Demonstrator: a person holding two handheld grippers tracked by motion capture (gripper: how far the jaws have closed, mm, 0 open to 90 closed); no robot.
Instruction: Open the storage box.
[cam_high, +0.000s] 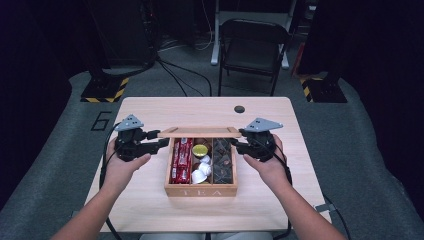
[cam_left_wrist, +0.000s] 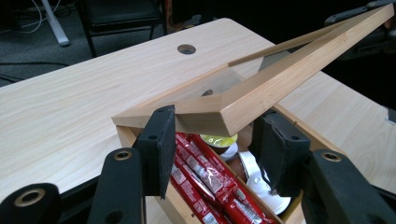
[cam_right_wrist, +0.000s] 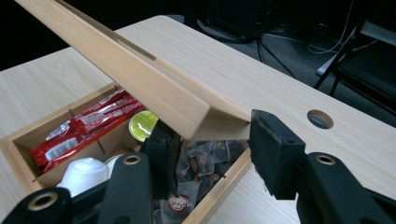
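- Jaws of left gripper clenched on the left end of the wooden lid; in the left gripper view, lid corner sitting between the two black pads, both pads pressed on its edges.
- Jaws of right gripper set around the right end of the same lid; in the right gripper view, lid end lying between the jaws, resting against the left pad, right pad just beside the edge, contact there hard to tell.
- Lid held tilted over the back edge of the tea box, front side raised, clear panel visible in the frame.
- Tea box open, placed near the middle of the table, front wall marked "TEA".
- Inside the box, left compartment: red packets lying lengthwise.
- Middle compartment of the box: yellow-topped capsule at the back, white capsules toward the front.
- Right compartment of the box: dark wrapped tea bags.
- Both hands placed at either side of the box, left hand at its left, right hand at its right, forearms entering from the near table edge.
- Behind the box, round hole in the table top; farther behind, black folding chair on the floor.
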